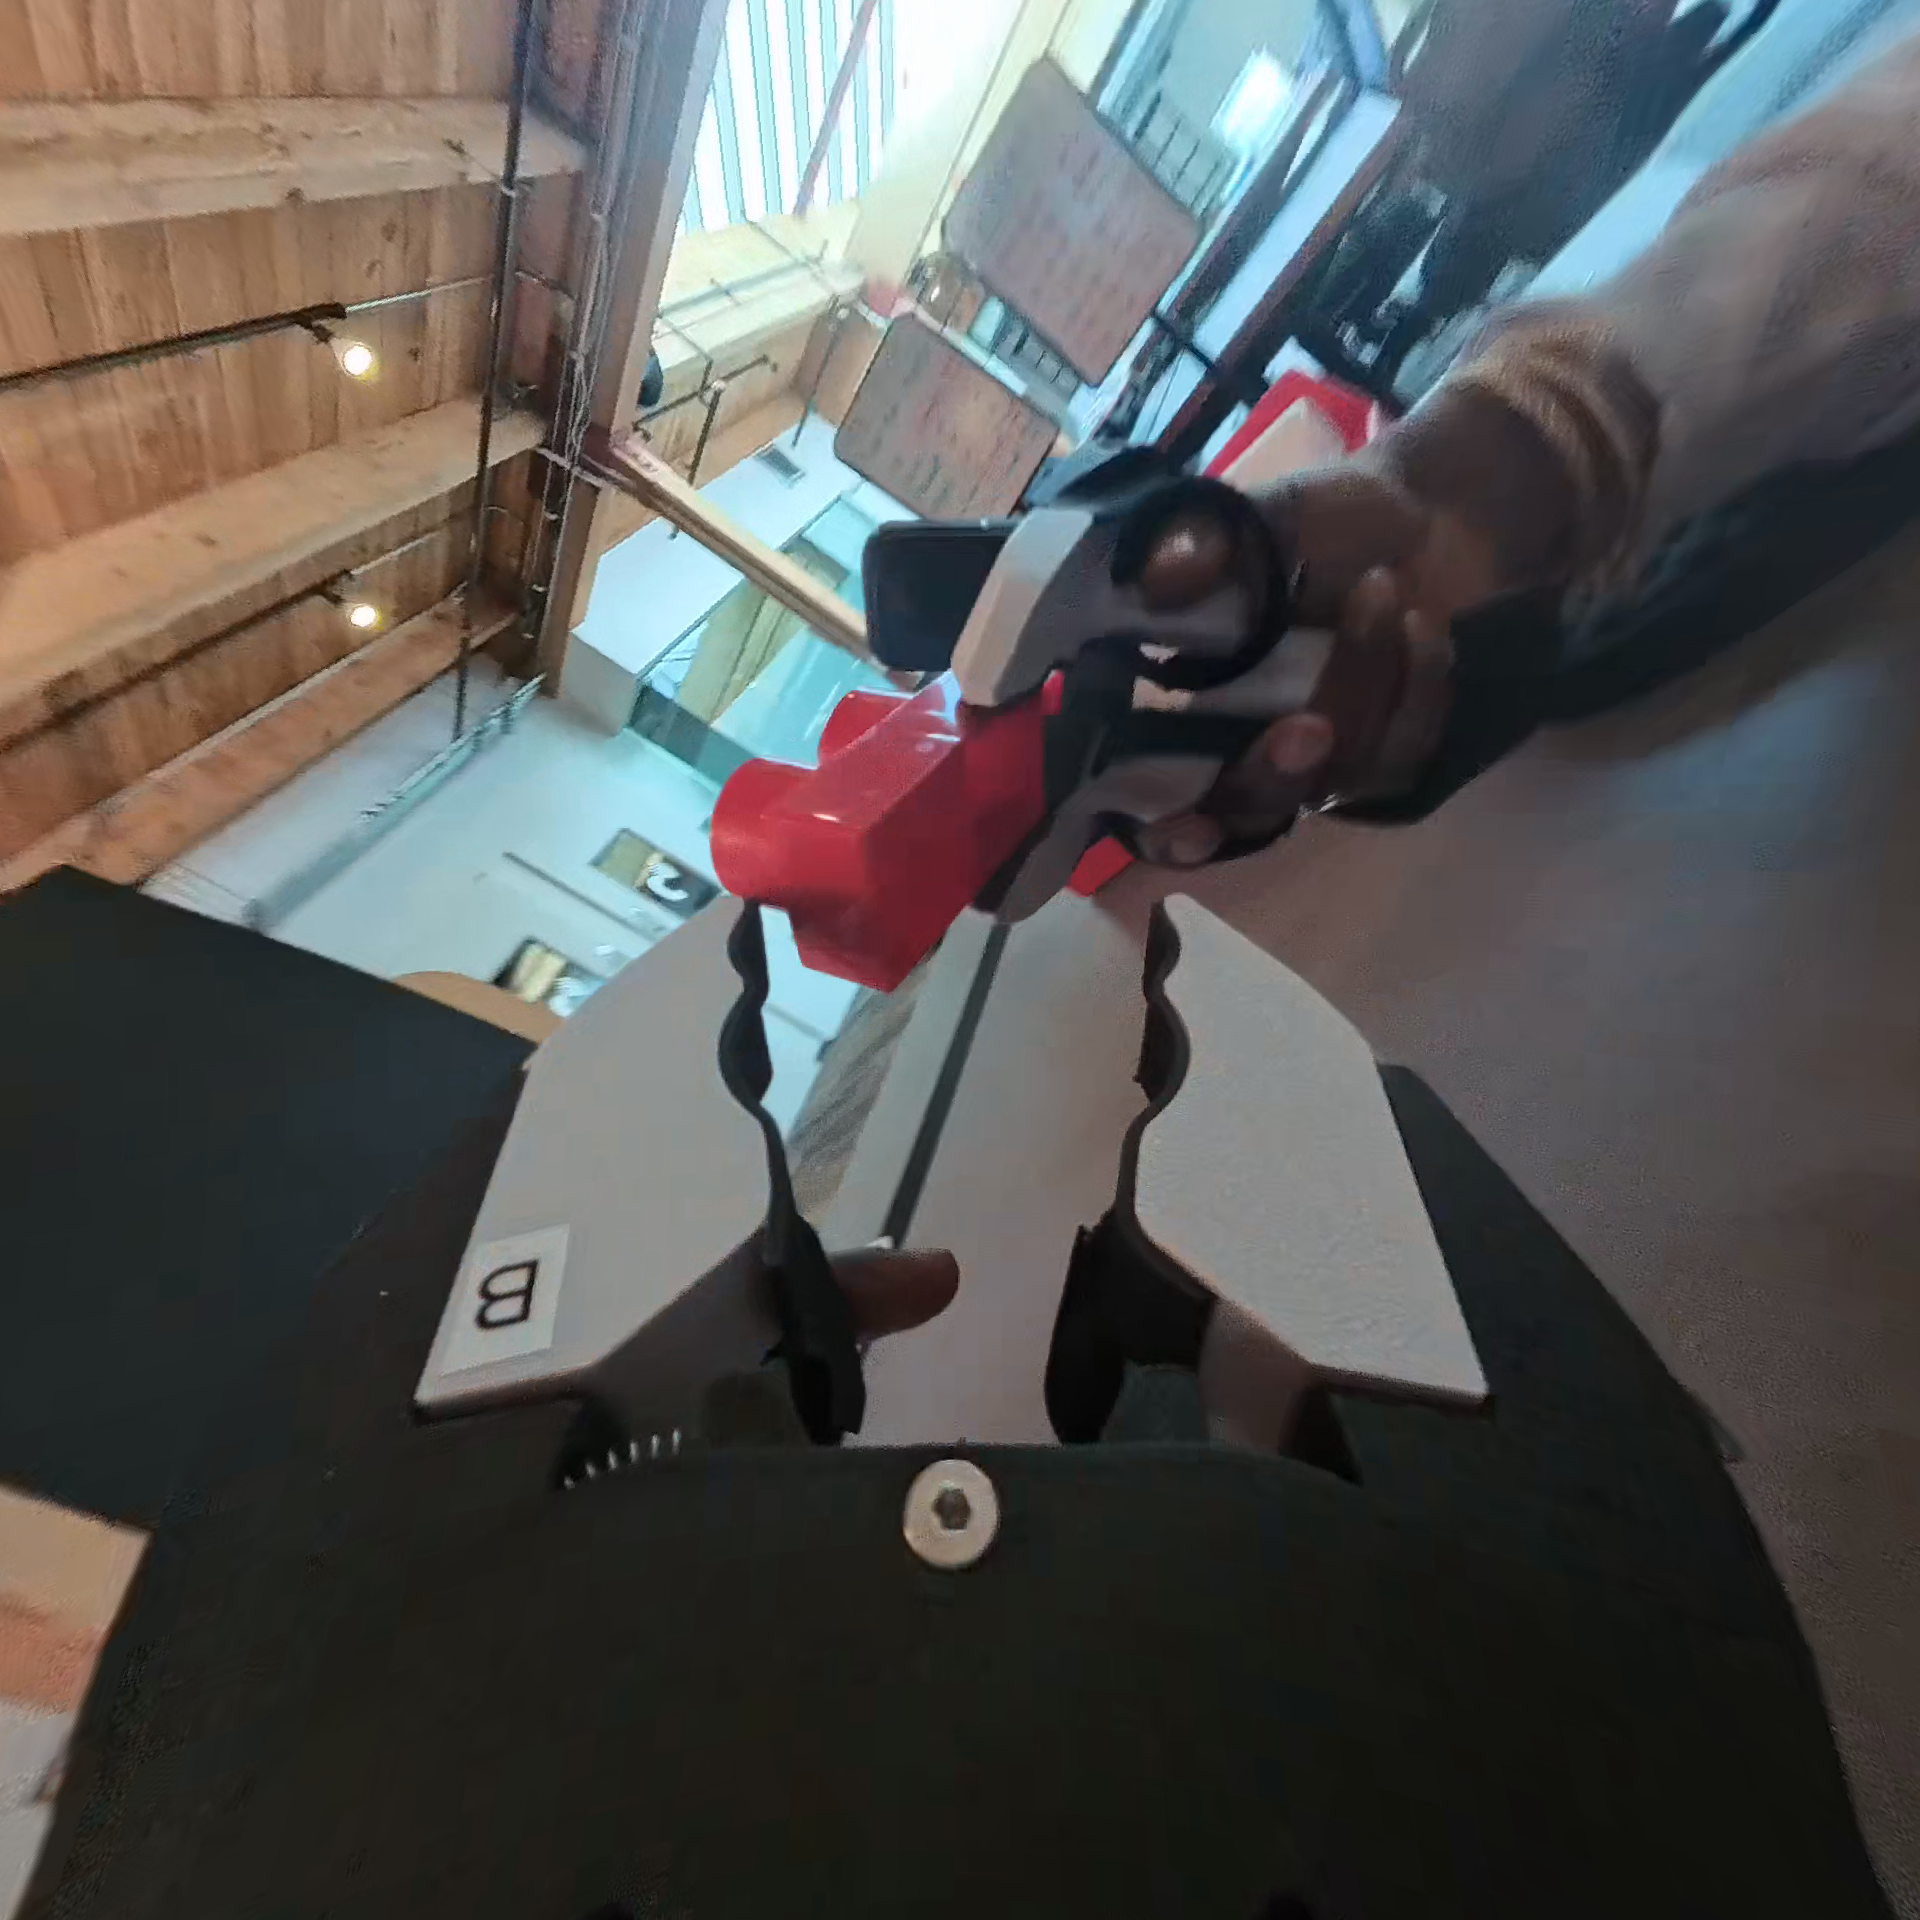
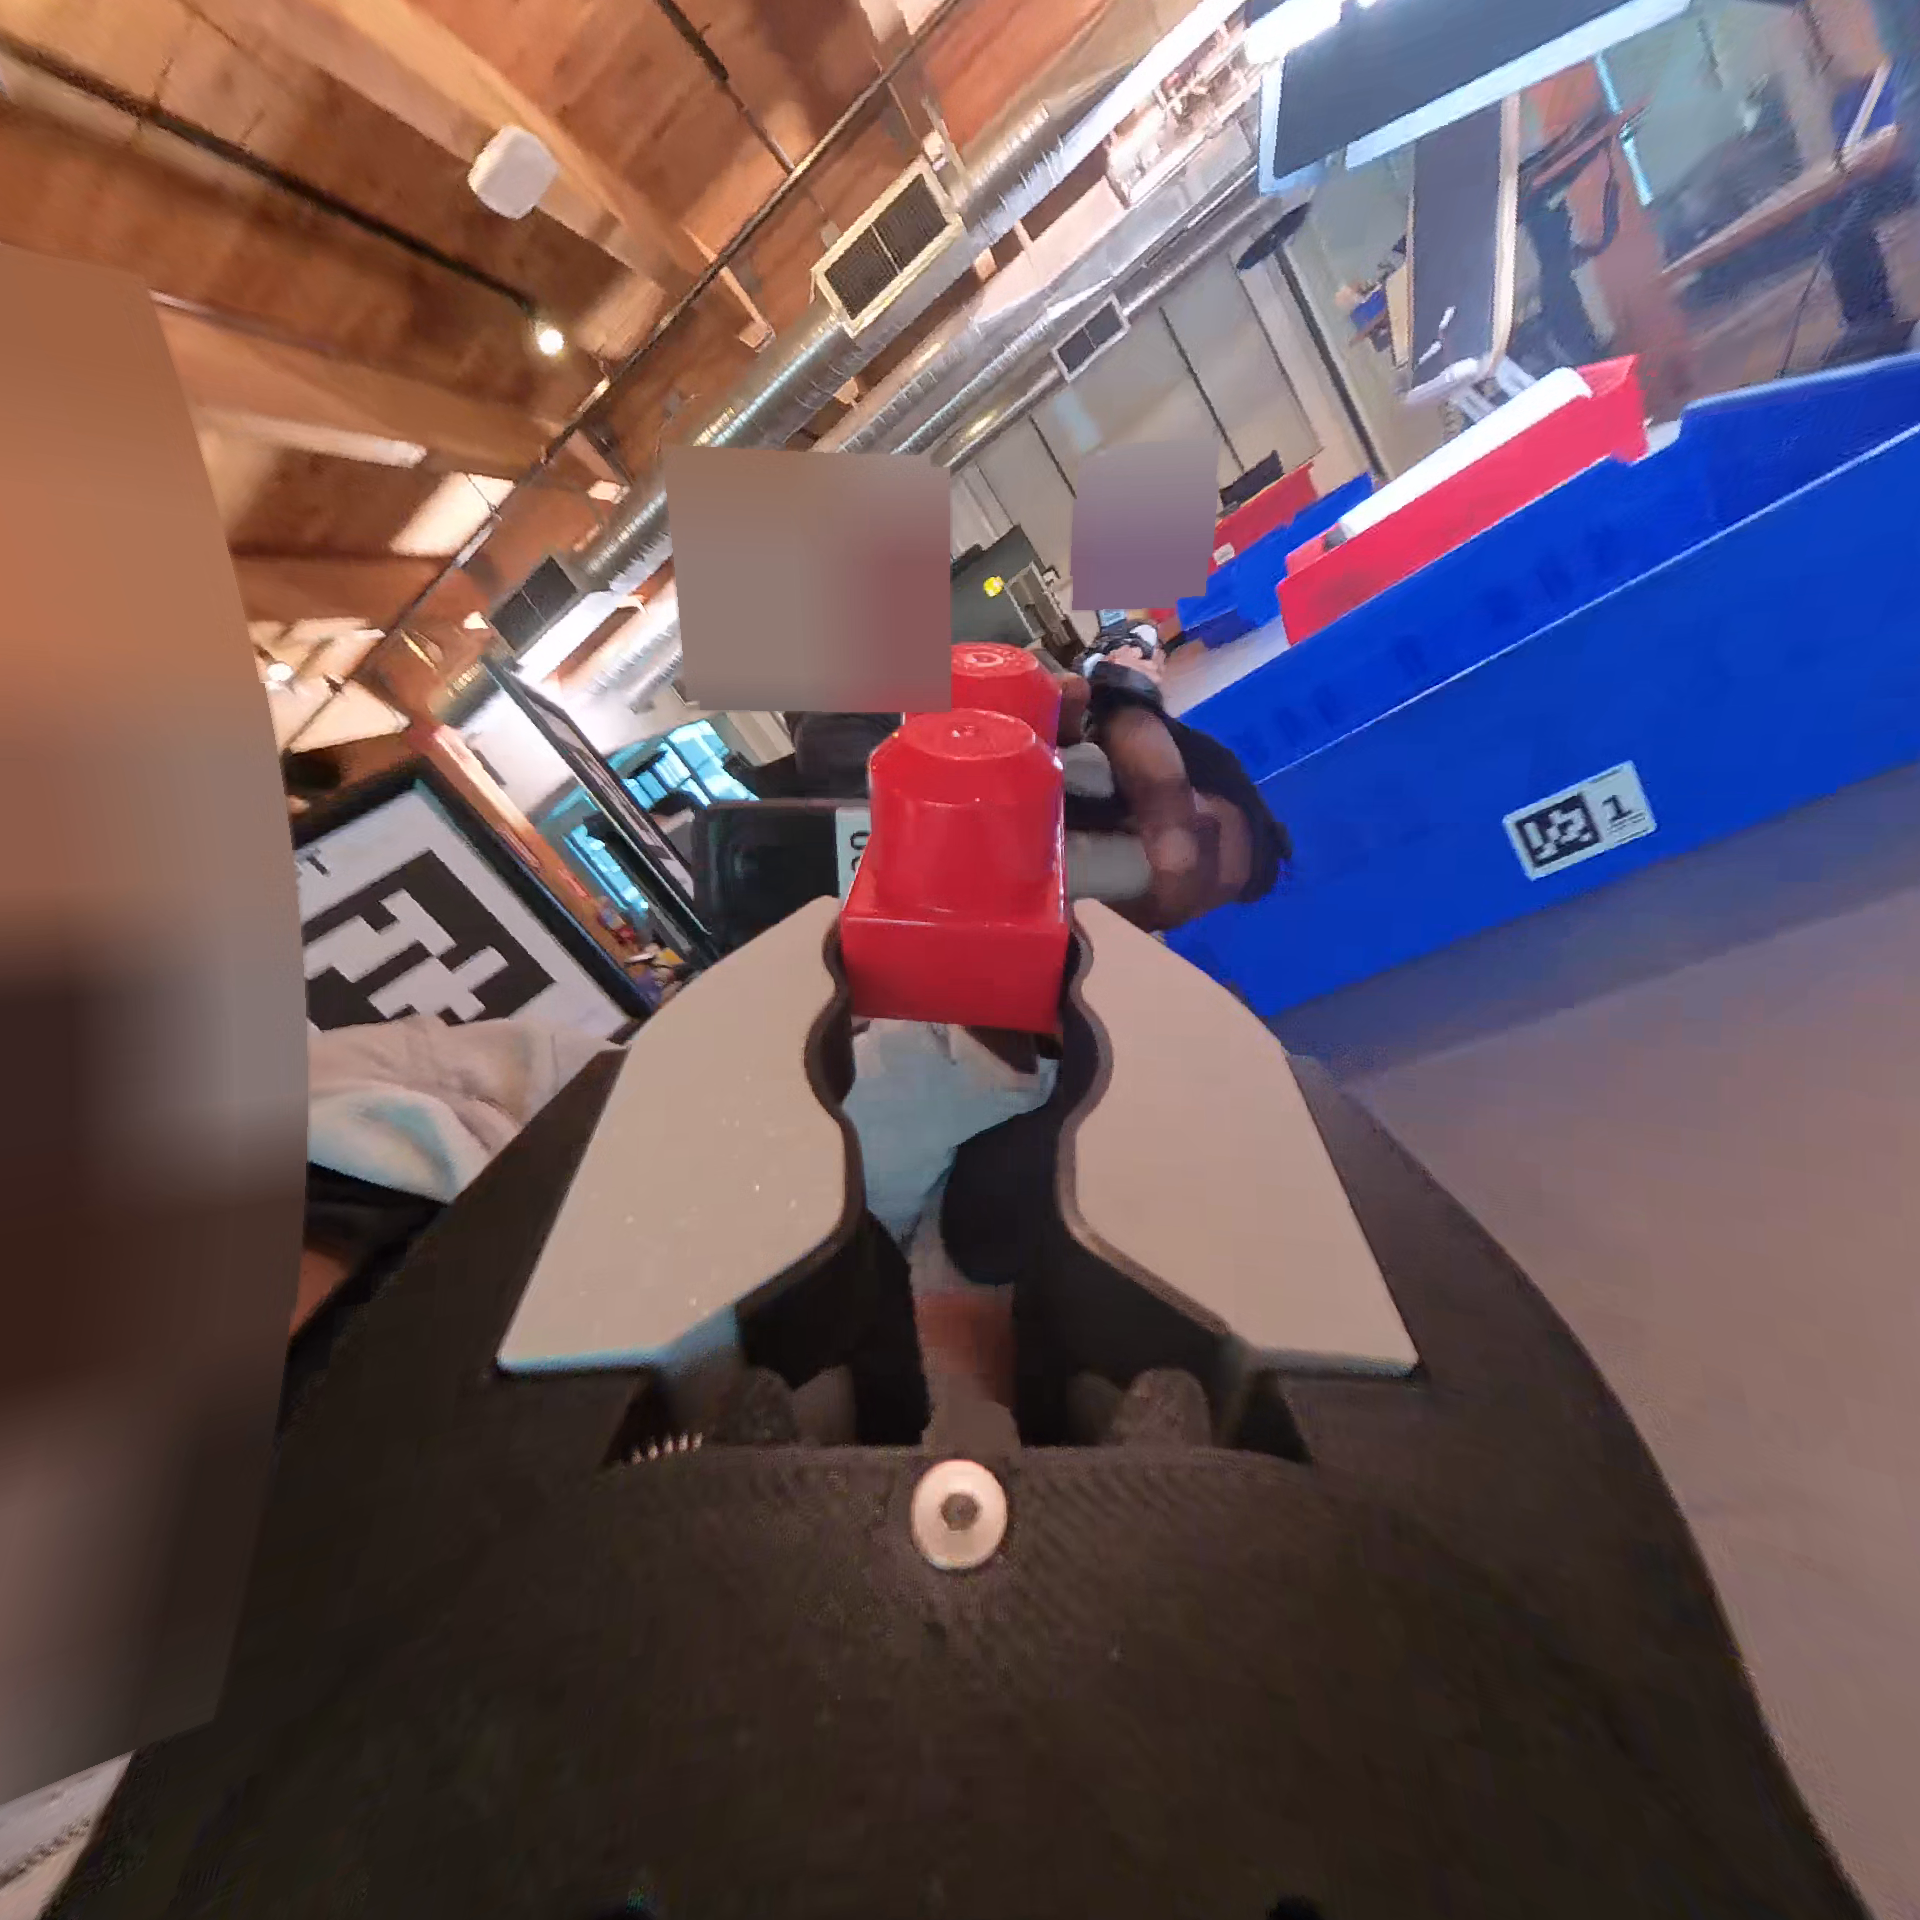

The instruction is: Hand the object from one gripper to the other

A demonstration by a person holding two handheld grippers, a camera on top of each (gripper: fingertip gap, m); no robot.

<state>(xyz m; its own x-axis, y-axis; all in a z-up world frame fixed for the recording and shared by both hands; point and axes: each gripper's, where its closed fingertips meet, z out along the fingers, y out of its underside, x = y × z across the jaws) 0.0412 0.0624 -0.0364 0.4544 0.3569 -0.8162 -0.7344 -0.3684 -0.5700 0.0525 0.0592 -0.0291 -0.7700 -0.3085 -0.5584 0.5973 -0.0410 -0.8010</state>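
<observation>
A red toy brick with two round studs sits between the fingertips of my right gripper, which is shut on its base. In the left wrist view the same brick sticks out of the right gripper, held by a hand. My left gripper is open and empty, its fingertips just below the brick's free end, close to it, contact unclear. In the right wrist view the left gripper's black camera and hand show behind the brick.
A long blue bin with a small marker tag stands to the right on the grey table. Red bins sit behind it. A black-and-white marker board stands at the left.
</observation>
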